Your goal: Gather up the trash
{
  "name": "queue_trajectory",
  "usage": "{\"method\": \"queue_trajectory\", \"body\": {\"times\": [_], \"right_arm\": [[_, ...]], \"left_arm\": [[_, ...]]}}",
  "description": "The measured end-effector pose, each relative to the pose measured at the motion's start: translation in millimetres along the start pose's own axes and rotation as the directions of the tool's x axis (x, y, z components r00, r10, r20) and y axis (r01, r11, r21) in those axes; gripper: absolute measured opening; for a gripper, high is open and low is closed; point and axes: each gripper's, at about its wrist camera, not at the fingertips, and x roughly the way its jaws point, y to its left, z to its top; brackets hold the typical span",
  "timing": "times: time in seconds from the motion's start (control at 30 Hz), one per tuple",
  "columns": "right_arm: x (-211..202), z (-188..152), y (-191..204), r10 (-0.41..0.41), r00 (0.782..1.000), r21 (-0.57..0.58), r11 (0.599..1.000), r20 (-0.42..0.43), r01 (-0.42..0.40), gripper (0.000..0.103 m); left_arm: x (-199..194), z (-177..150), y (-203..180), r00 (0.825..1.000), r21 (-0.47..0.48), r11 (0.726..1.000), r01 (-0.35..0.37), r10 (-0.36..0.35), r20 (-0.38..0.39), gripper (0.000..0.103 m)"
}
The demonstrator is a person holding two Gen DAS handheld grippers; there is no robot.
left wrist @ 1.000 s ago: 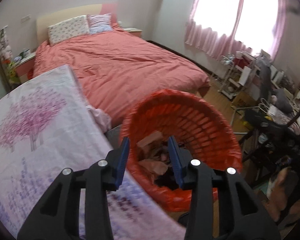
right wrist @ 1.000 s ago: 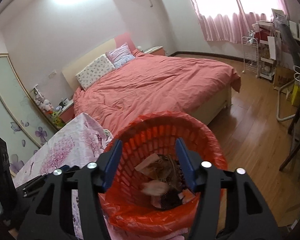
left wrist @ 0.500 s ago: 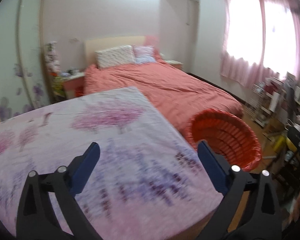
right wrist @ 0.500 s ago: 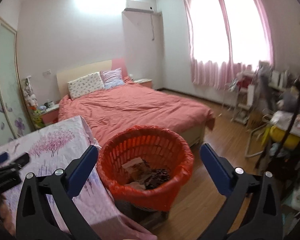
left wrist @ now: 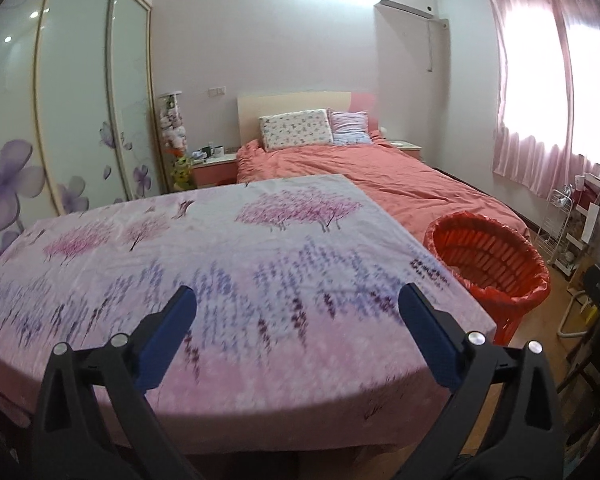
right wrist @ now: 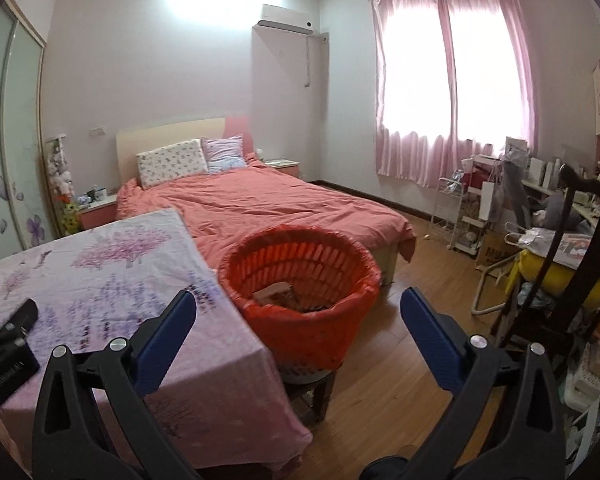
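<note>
Fig.: Left gripper point(left wrist: 296, 312) & right gripper point(right wrist: 298, 312), fingers wide apart, nothing between. Trash point(right wrist: 284, 296) lies in red basket point(right wrist: 300, 332) beside desk point(left wrist: 260, 264). Desk shows no litter; collection prob. near done.

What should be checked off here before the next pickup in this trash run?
1. Left claw open and empty: ok, nothing between its pads.
2. Right claw open and empty: ok.
3. Trash landed in the red basket: ok, crumpled scraps lie inside it.
4. Basket upright and beside the table: ok, it stands at the table's right edge on a low stool.
5. More trash on the floral tablecloth: cannot tell; none shows on the part in view, and the near cloth is blurred.
6. Dark object at the left table edge in the right wrist view: cannot tell what it is.
</note>
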Motion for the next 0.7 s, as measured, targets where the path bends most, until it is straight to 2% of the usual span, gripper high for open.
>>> {"method": "queue_trajectory", "body": {"times": [0.23, 0.7], "right_arm": [[-0.6, -9.1, 10.6, 0.043, 0.996, -0.006, 0.999, -0.072, -0.043, 0.101], [-2.3, -17.3, 19.2, -0.005, 0.994, -0.038, 0.999, -0.107, 0.001, 0.101]], "left_arm": [[-4.4, -15.1, 12.1, 0.999, -0.039, 0.999, -0.020, 0.019, -0.041, 0.099], [-0.9, -22.5, 25.0, 0.995, -0.109, 0.994, -0.027, 0.016, -0.100, 0.099]]}}
